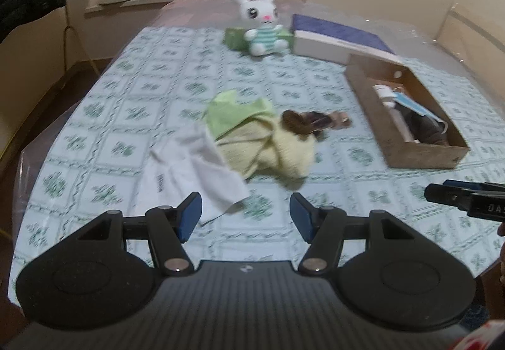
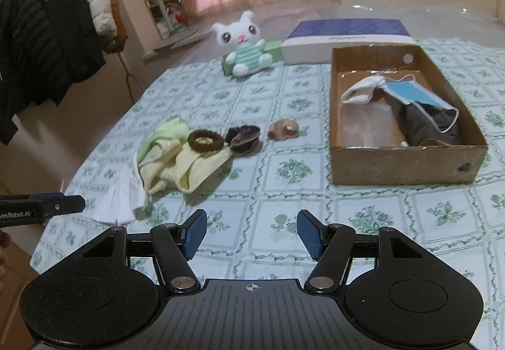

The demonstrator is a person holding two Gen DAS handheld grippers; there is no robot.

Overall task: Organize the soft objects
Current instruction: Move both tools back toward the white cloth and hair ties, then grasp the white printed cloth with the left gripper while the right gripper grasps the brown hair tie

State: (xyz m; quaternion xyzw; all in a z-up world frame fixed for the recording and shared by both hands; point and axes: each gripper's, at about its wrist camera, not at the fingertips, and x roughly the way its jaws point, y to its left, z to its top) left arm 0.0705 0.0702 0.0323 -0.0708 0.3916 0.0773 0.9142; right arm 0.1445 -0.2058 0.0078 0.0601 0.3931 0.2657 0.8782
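Observation:
A pile of cloths lies mid-table: a white cloth (image 1: 195,173), a green cloth (image 1: 236,111) and a pale yellow cloth (image 1: 271,151). A brown scrunchie (image 2: 205,140) sits on the yellow cloth (image 2: 192,170), with a dark purple scrunchie (image 2: 244,138) and a tan one (image 2: 284,129) beside it. A cardboard box (image 2: 407,165) holds face masks (image 2: 410,91) and dark fabric. My left gripper (image 1: 246,212) is open and empty, just short of the white cloth. My right gripper (image 2: 252,231) is open and empty, in front of the box and pile.
A white plush bunny (image 1: 263,26) sits at the far end against a green box (image 1: 235,39). A blue and white box (image 1: 334,39) lies beside it. The table carries a green-patterned cover (image 2: 300,170). Coats (image 2: 47,34) hang at the left.

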